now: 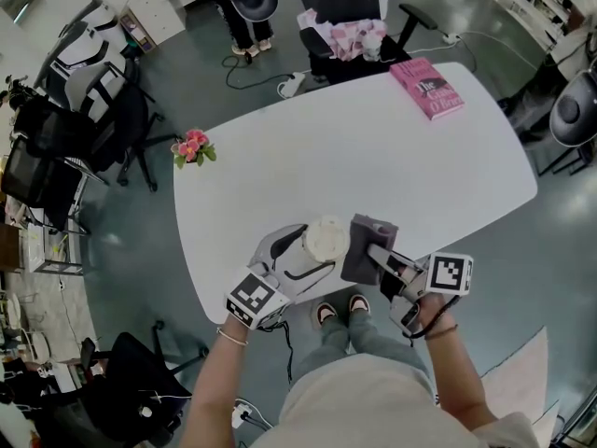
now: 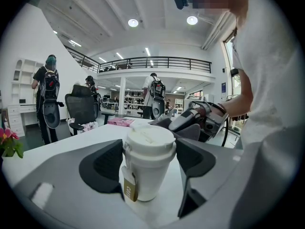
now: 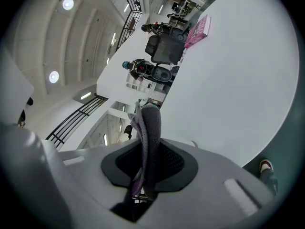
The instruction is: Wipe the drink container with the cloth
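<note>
We clamp the upright cup (image 1: 326,238) in the left gripper (image 2: 150,162); the right gripper (image 1: 378,253) pinches the cloth (image 3: 150,128) just right of it, so we wipe leftward.

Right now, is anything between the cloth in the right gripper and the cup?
Nothing visible. The cloth, pinched in the right gripper, sits just right of the cup with no object between. The left gripper clamps the cup's sides, so only those are covered.
</note>
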Demonstrator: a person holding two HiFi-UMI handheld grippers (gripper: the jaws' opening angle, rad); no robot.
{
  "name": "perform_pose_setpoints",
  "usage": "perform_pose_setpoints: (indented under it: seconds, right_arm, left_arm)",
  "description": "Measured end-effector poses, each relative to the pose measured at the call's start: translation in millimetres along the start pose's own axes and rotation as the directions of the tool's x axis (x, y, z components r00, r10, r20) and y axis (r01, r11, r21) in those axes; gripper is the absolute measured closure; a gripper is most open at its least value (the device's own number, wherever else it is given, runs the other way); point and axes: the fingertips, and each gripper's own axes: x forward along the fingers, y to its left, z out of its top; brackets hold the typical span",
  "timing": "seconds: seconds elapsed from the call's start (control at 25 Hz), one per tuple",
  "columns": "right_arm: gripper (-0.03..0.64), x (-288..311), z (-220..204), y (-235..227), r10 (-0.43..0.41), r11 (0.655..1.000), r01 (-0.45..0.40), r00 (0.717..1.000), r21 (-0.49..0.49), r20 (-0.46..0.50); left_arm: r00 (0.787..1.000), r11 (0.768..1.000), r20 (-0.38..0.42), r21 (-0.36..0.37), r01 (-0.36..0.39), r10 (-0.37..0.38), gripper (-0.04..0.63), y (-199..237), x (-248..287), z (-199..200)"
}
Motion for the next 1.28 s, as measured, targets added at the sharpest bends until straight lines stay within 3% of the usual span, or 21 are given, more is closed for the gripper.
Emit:
perform_pose_setpoints:
  seconds: [1.28]
  right_arm:
    - [0.549, 25.0, -13.4, -22.2, -0.05, 0.996, 0.054, 0.998, 0.073, -0.047]
  left_arm:
    - [1.0, 1.0, 0.023, 0.005, 0.006, -0.006, 0.242, -0.5, 0.5, 3.0]
